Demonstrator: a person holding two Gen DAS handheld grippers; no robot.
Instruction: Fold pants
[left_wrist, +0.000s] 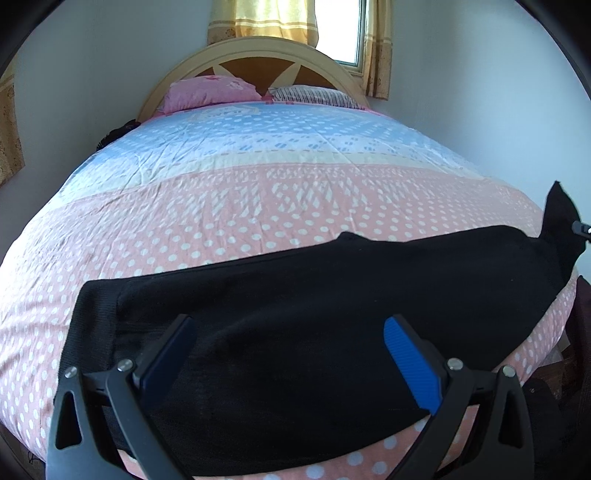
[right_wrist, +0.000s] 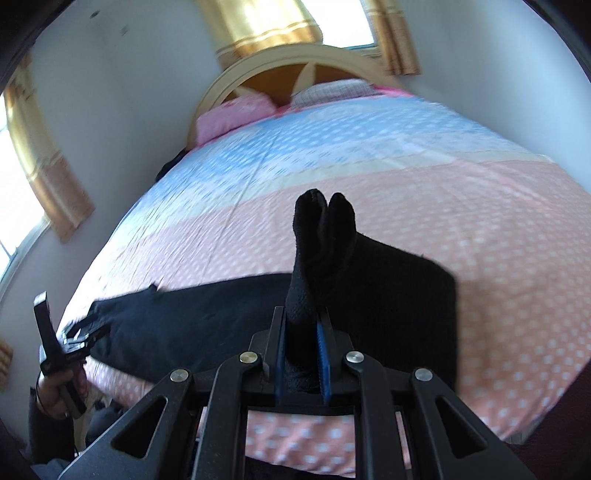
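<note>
**Black fabric pinched in the right fingers, left fingers spread wide: slip and drag are the hazards**

Blue-padded fingers (right_wrist: 325, 354) of the right gripper (right_wrist: 301, 350) are clenched on a bunched end of the black pants (right_wrist: 388, 288), and two rounded folds of cloth are seen standing up above the pads. Only a narrow gather of fabric is held between them, so a judgement is made that the bunch could slide out if it is pulled hard or lifted quickly, and the fold would be lost.

Outward from that grip, the garment is laid across the near edge of the bed (right_wrist: 480, 221), on the pink dotted part of the cover, stretched from the held end toward the left gripper (left_wrist: 288, 354). That gripper's fingers (left_wrist: 410, 365) are spread apart, with nothing between them, and are held just over the wide end of the pants (left_wrist: 295, 314); whether the cloth is touched by them cannot be told.

With one end unheld, the whole garment could be dragged sideways across the cover, or off the near edge, when the right end is carried over. The layers could also be skewed, since the far edge of the cloth is seen to run unevenly. The right view is blurred, so fine creases cannot be judged.

Pillows (left_wrist: 210, 92) and headboard (left_wrist: 251, 62) are well apart from the work and no interference is expected from them
</note>
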